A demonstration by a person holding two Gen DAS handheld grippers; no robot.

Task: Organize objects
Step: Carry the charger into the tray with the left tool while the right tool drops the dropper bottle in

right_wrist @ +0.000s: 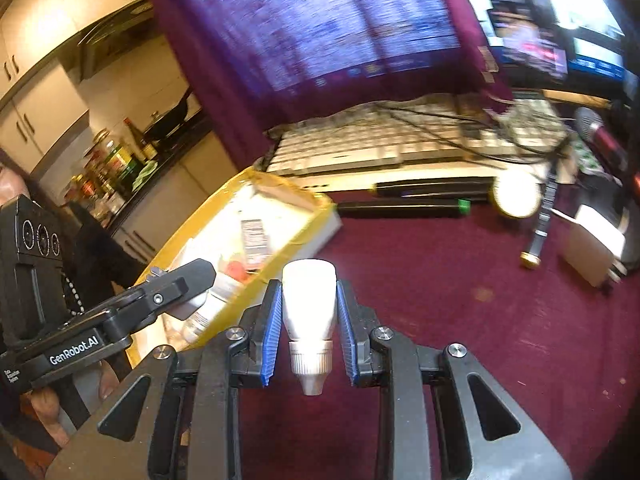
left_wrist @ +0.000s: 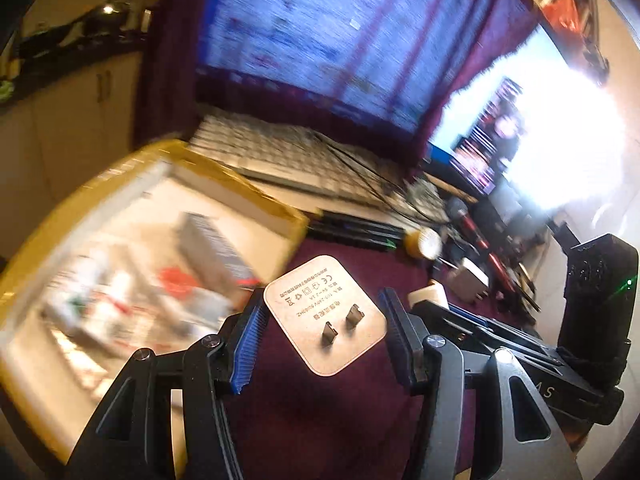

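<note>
My left gripper (left_wrist: pixel 322 314) is shut on a white plug adapter (left_wrist: pixel 316 304), its two prongs facing the camera, held above the maroon tabletop (left_wrist: pixel 320 420). A small white bottle (right_wrist: pixel 309 304) with a ribbed screw cap sits between the blue pads of my right gripper (right_wrist: pixel 308 312), which is shut on it. A yellow-taped cardboard box (left_wrist: pixel 248 188) (right_wrist: pixel 280 184) holding several small items lies to the left of both grippers. The left gripper (right_wrist: pixel 188 288) shows in the right wrist view over the box's near edge. In the left wrist view the right gripper's body (left_wrist: pixel 500 340) shows at the right.
A white keyboard (right_wrist: pixel 380 148) with cables lies behind the box, under a monitor draped in maroon cloth (right_wrist: pixel 320 40). Two black markers (right_wrist: pixel 400 208), a round yellow item (right_wrist: pixel 514 196), a white charger (right_wrist: pixel 592 248) and a microphone (right_wrist: pixel 600 136) lie on the right. A person's dark sleeve (right_wrist: pixel 100 248) is at the left.
</note>
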